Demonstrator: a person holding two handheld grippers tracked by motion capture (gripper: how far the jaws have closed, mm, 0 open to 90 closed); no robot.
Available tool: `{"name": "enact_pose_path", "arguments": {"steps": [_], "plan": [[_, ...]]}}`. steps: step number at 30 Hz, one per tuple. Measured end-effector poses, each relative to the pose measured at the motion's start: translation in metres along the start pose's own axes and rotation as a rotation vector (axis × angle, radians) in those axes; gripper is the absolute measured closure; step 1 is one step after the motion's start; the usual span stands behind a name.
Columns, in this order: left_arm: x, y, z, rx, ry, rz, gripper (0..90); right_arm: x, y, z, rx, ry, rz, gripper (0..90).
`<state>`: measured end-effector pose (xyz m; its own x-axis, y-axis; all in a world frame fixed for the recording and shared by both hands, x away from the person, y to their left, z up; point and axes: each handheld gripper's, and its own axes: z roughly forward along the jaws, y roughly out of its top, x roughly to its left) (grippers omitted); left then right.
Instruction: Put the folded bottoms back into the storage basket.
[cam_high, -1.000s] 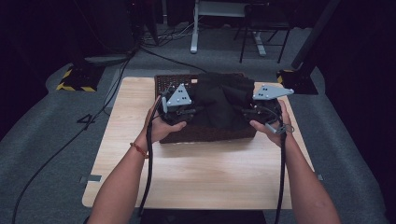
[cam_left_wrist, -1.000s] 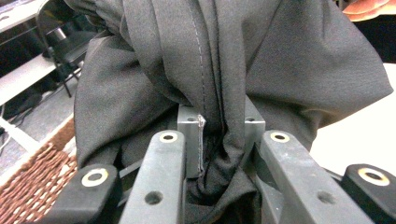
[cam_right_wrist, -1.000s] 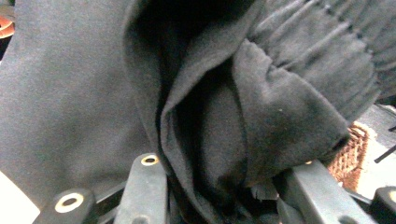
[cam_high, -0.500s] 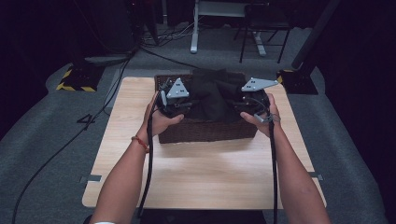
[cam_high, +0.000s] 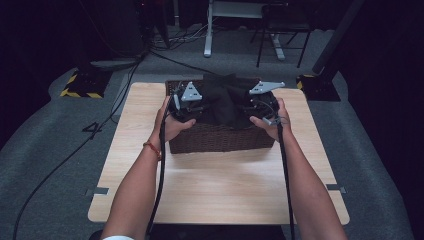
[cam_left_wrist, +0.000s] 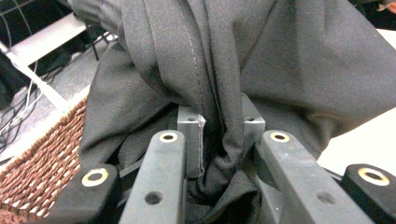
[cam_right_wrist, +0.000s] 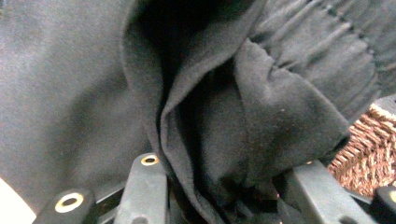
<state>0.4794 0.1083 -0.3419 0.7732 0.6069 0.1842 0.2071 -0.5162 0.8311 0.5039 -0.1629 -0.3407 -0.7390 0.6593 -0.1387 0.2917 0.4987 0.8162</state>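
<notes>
Item one: our left gripper, held over the left end of the wicker basket, which stands at the table's far edge, centred between its far corners. The left hand cups the gripper from below and outside, the forearm running straight in from the table's near edge, the wrist slightly raised, a red band around it. In the left gripper view the jaws stand pressed together on a gathered fold of the black garment, a stitched seam running down between the pads.

Item two: our right gripper, over the basket's right end, level with the left one and well apart from it. The right hand wraps it from the outside, the forearm angled in from the near right corner. In the right gripper view the jaws are pinched on bunched black cloth.

Item three: the black garment, heaped between the two grippers above the basket's opening, its bulk drooping into the basket and reaching the far rim.

Item four: the basket, dark brown weave, its near wall facing us, both hands close against its upper rim.
</notes>
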Motion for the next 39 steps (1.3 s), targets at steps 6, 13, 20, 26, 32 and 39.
{"name": "enact_pose_path", "arguments": {"steps": [6, 13, 20, 26, 32, 39], "plan": [[0.004, -0.003, 0.008, 0.037, 0.006, -0.012, 77.7, -0.004, -0.004, 0.015, 0.029, 0.002, 0.028, 65.1], [0.005, -0.005, 0.020, 0.083, 0.022, 0.001, 78.0, -0.006, -0.009, 0.027, 0.073, -0.023, 0.059, 65.1], [0.003, -0.005, 0.031, 0.124, 0.013, 0.016, 78.9, -0.009, -0.016, 0.037, 0.120, -0.027, 0.068, 65.2], [0.000, -0.014, 0.049, 0.231, 0.018, 0.037, 78.7, -0.009, -0.023, 0.048, 0.213, -0.058, 0.066, 65.3], [0.004, -0.019, 0.051, 0.299, 0.029, -0.014, 70.3, -0.021, -0.032, 0.048, 0.261, -0.114, 0.117, 58.6], [0.023, -0.029, 0.039, 0.296, 0.089, -0.153, 40.9, -0.038, -0.042, 0.037, 0.291, -0.190, 0.189, 42.3]]}}
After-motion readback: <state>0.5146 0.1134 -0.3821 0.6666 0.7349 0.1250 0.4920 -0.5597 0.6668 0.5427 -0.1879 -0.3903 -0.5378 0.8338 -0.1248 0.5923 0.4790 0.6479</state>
